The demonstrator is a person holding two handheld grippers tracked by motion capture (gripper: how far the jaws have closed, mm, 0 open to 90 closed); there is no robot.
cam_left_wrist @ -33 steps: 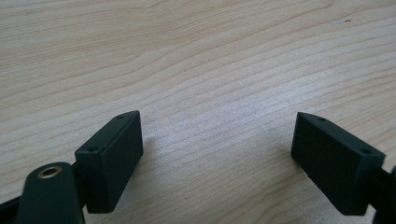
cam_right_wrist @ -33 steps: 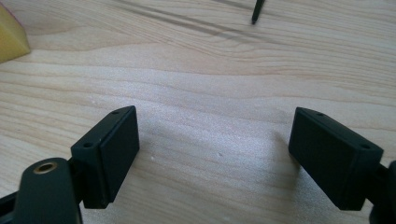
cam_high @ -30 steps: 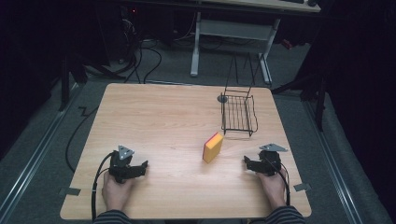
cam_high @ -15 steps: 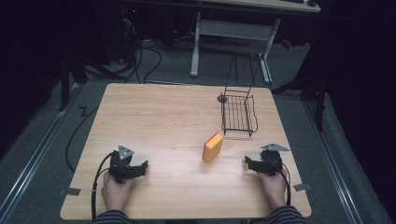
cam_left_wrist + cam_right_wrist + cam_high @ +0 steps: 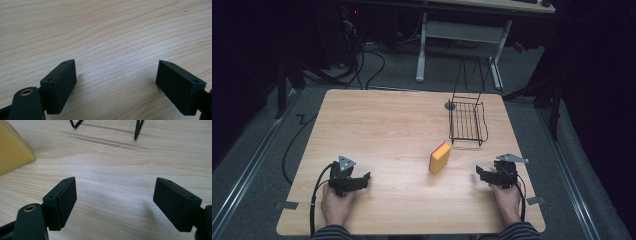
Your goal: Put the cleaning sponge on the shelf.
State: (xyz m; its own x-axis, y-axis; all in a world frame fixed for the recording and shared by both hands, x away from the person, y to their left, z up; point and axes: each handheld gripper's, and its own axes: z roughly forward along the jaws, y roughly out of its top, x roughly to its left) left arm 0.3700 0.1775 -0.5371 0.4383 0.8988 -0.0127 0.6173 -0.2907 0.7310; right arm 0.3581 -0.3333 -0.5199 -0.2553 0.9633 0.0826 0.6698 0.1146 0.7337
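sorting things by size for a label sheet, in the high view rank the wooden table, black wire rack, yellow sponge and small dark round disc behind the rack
1. Light wooden table
2. Black wire rack
3. Yellow sponge with a pink edge
4. Small dark round disc

The rack and disc lie farther from the camera than the sponge, but the gaps look plain enough to rank.

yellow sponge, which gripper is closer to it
Right. The right gripper sits just right of the yellow sponge, slightly nearer the person. The left gripper rests well off to its left, near the table's front edge.
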